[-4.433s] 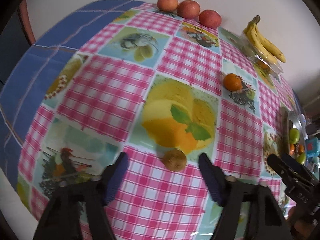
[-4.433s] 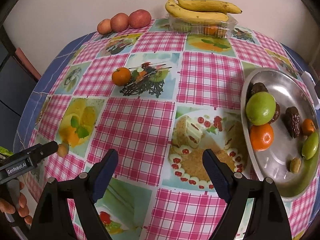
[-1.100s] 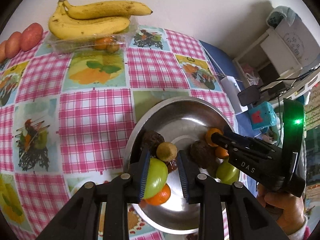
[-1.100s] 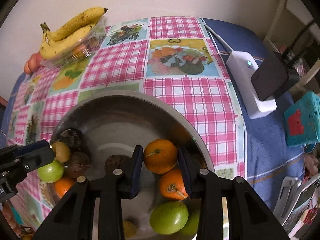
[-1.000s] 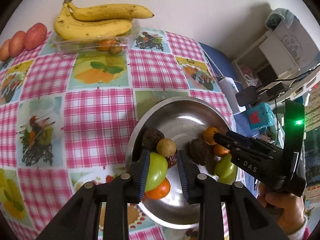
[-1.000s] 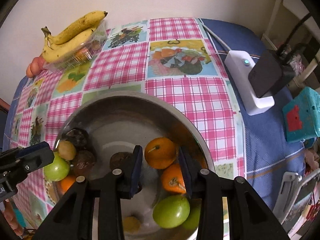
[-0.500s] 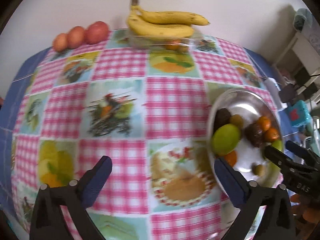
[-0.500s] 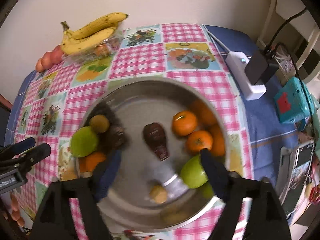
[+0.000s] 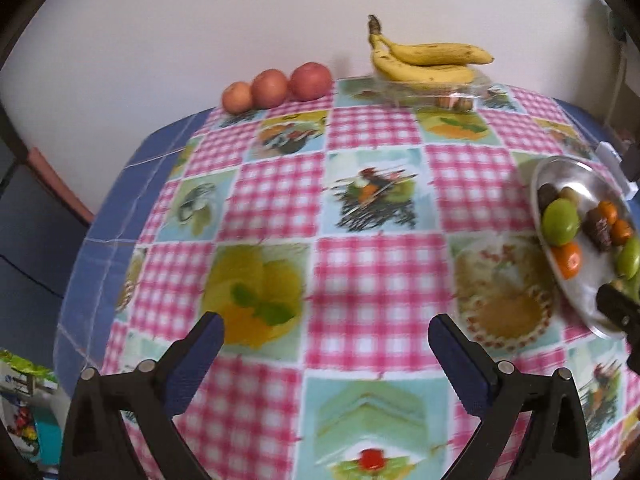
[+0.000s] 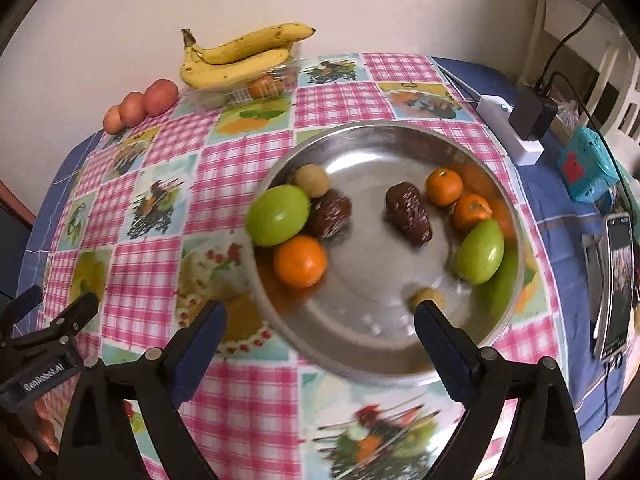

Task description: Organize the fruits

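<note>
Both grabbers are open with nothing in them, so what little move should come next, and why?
Probably the left gripper should swing toward the three red fruits by the wall. Its jaws stand wide and empty, that row lies loose on the tablecloth, and the silver bowl already holds the small fruits. The bananas already rest on a clear tray.

Inside the steel bowl [image 10: 400, 136] are gathered two green fruits [image 10: 278, 215], three oranges [image 10: 300, 261], two dark wrinkled fruits [image 10: 409, 213] and two small tan ones [image 10: 312, 180]. Beyond the bowl, bananas [image 10: 240, 58] are laid on a clear punnet [image 10: 256, 86], with three reddish fruits [image 10: 140, 107] beside them.
</note>
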Tool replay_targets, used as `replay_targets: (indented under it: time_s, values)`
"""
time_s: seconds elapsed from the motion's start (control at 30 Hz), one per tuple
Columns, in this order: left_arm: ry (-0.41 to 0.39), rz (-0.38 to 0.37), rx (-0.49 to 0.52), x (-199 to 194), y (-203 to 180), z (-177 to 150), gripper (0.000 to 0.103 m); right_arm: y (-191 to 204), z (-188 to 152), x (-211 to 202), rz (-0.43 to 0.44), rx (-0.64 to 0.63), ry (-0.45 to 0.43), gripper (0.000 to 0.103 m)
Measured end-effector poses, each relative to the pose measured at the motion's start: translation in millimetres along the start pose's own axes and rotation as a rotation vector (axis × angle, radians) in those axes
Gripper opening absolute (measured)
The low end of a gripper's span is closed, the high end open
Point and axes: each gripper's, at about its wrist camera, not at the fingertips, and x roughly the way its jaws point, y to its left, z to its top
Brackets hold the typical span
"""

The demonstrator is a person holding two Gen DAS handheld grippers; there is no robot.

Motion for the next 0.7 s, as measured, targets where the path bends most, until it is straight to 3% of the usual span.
replay_targets:
  time_s: [0.27,0.7]
  values:
    - [0.013,0.059,-0.032,4,11,-16,0.103,11,-19,-9,-0.035,0.021,-0.054,0.095]
    - [0.061,0.008,-0.119,18,30,-18,0.103,15,-25,-6,-0.065,0.007,-0.082,0.095]
